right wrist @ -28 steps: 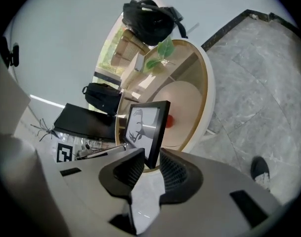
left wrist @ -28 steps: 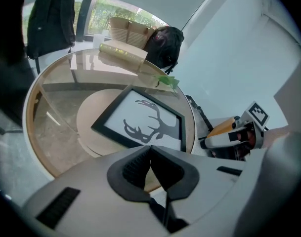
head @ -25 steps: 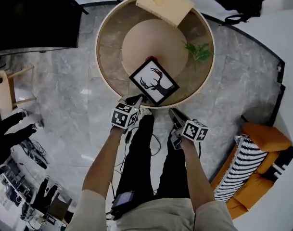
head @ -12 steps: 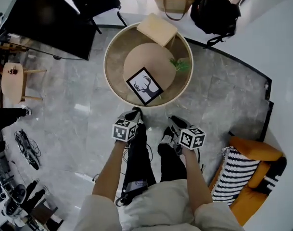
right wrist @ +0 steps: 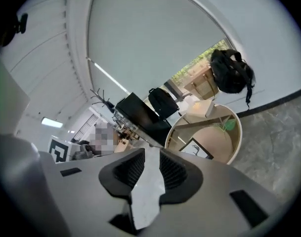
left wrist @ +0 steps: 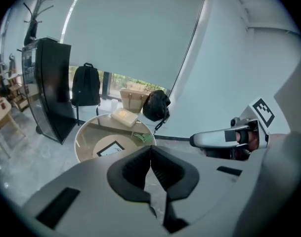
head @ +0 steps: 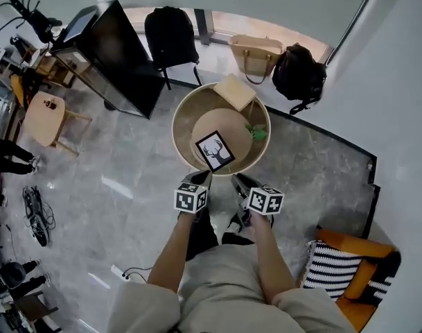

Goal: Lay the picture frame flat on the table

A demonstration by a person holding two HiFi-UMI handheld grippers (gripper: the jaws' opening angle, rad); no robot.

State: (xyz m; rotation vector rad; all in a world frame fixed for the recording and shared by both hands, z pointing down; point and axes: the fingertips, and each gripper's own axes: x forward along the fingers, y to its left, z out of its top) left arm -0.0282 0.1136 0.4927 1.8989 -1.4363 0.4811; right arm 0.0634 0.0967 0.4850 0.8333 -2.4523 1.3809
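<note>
While person has backed away from round table (head: pixel 179 120) over last second, picture frame (head: pixel 215 150) stays flat on table's raised centre disc, deer print up, toward near rim. Left gripper (head: pixel 201 178) now well apart from frame; jaws together, nothing between. Right gripper (head: pixel 238 182) also clear of table; jaws narrowly apart, empty. Judgement: frame released and lying flat, so task looks complete.

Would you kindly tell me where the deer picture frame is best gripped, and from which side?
Probably its near edge, approached from the person's side: the picture frame lies flat and cornerwise on the round table, so only its thin rim offers purchase.
</note>
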